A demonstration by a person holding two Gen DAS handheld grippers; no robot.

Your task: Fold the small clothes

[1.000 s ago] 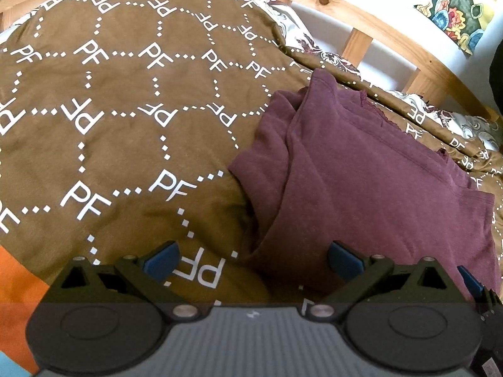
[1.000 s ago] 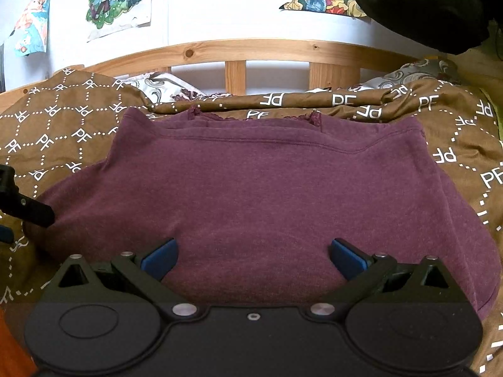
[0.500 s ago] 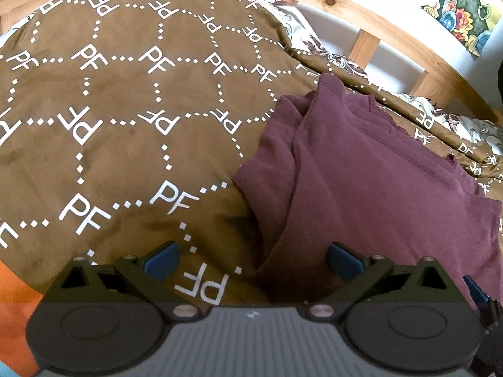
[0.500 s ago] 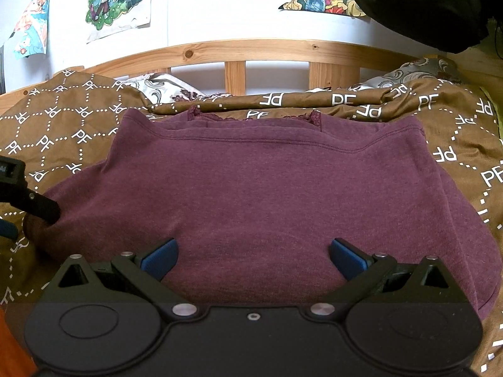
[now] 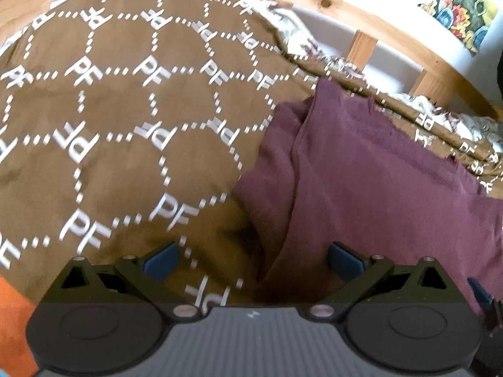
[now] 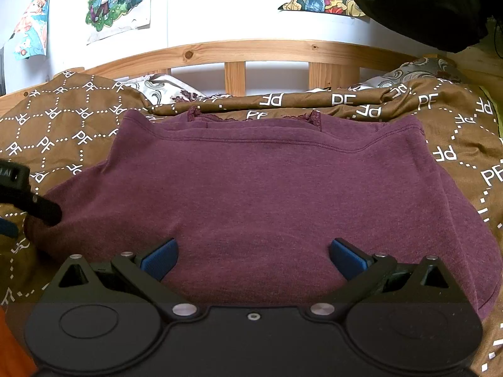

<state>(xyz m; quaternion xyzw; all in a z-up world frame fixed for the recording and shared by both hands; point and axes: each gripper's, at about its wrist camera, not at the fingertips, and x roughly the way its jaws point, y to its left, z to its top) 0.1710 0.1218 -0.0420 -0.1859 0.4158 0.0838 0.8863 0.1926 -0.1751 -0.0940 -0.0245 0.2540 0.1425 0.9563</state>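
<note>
A maroon garment [image 6: 267, 194] lies folded on the brown bedspread, its lace-trimmed neckline at the far edge. In the left wrist view the same maroon garment [image 5: 371, 188] fills the right half, with a creased fold along its left side. My left gripper [image 5: 253, 259] is open, its blue pads straddling the garment's near left corner. My right gripper [image 6: 253, 256] is open above the garment's near edge, nothing between its pads. The left gripper's black finger [image 6: 34, 204] shows at the left edge of the right wrist view, touching the garment's left corner.
The brown bedspread [image 5: 125, 132] with white "PF" lettering covers the bed. A wooden bed rail [image 6: 251, 53] runs along the far side below a white wall with posters [image 6: 119, 0]. A dark cloth [image 6: 418, 3] hangs at top right. Orange fabric [image 5: 12, 323] lies near left.
The left gripper has shifted slightly, the view tilting and blurring; its black finger has come further into the right wrist view, towards the garment's left corner. The right gripper holds still.
</note>
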